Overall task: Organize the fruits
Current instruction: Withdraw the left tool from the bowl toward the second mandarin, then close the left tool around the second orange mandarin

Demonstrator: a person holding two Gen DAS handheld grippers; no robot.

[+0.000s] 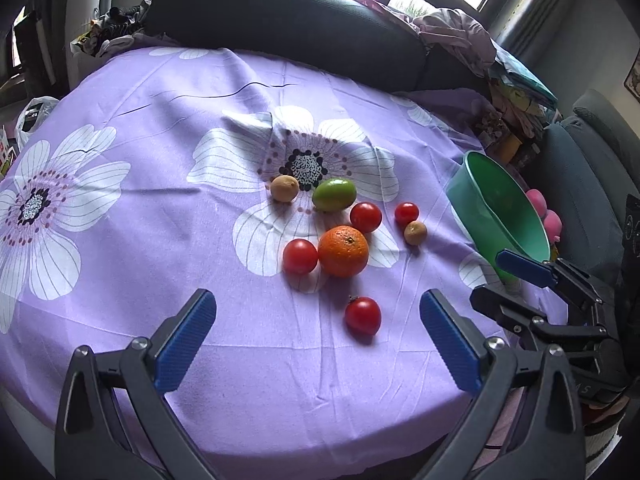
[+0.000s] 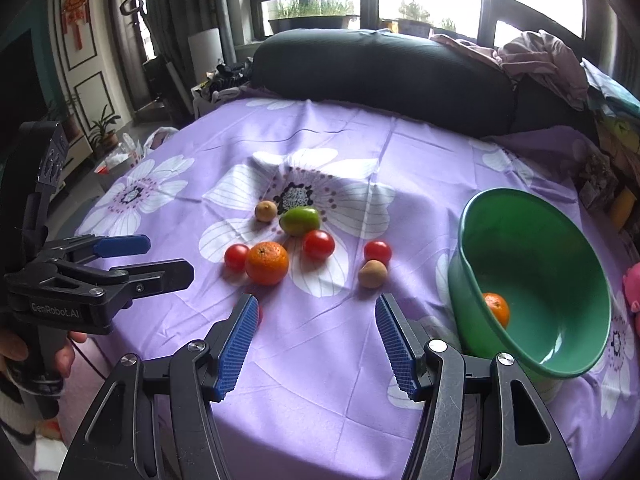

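Observation:
Fruits lie clustered on the purple flowered cloth: an orange (image 1: 343, 251) (image 2: 267, 262), a green fruit (image 1: 334, 194) (image 2: 299, 220), two small brown fruits (image 1: 285, 188) (image 1: 415, 233), and several red tomatoes, the nearest one (image 1: 363, 315) just ahead of my left gripper (image 1: 316, 312). A green bowl (image 1: 505, 210) (image 2: 536, 276) stands tilted at the right and holds one orange (image 2: 496, 308). My left gripper is open and empty. My right gripper (image 2: 316, 316) is open and empty, near the front edge, left of the bowl.
A dark sofa cushion (image 2: 380, 64) runs along the far edge of the table. Piled clothes (image 2: 540, 60) and clutter lie at the back right. A pink toy (image 1: 546, 212) sits behind the bowl.

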